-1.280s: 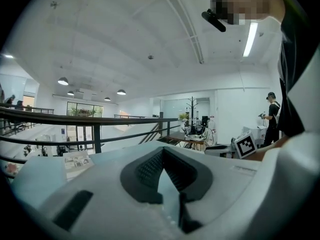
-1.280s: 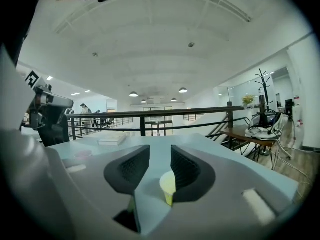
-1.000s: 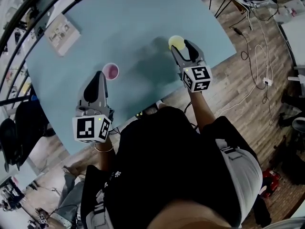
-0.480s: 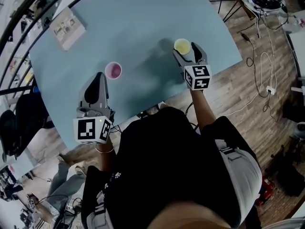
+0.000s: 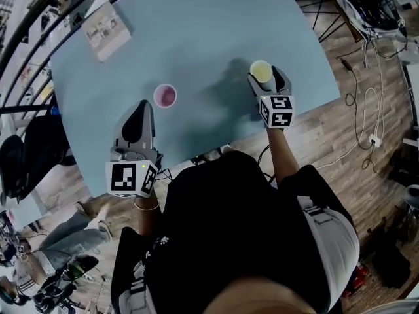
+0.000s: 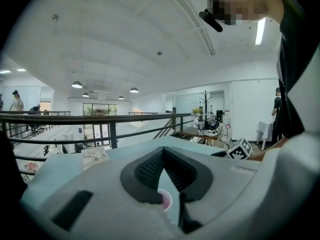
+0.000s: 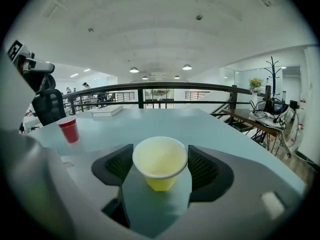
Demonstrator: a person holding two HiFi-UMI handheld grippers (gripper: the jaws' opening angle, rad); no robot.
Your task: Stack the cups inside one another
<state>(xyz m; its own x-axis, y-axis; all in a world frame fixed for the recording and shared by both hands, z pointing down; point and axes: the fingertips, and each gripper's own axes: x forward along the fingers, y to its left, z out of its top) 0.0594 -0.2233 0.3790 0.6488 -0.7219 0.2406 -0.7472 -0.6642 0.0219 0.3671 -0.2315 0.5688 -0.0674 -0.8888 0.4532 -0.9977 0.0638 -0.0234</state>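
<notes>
Spreading wide, your right gripper's (image 5: 264,79) jaws had just been opening, and the yellow cup (image 7: 160,160) stood squarely between them, released rather than clamped. The pads flanked its rim closely on either side. Whether one brushed the rim I could not tell, but neither was squeezing it. That cup sat upright on the table (image 5: 196,31) near the edge closest to you, toward your right. Its mouth faced up and its long axis was vertical, the narrower base resting on the tabletop.

The relation that mattered was sideways. The red cup (image 5: 165,96) stood well apart to the left of the yellow one, also upright with its mouth open to the ceiling. It lay just ahead of your left gripper (image 5: 140,108), which was clenched shut on nothing, its tips together and aimed toward that cup. So your left hand was the nearer one to the red cup, while your right already bracketed the yellow one.

My reading was that nothing was nested yet. The likely next move was to close on the yellow cup, lift it straight up and carry it leftward. Both axes would need to stay vertical so one base dropped cleanly into the other mouth.
</notes>
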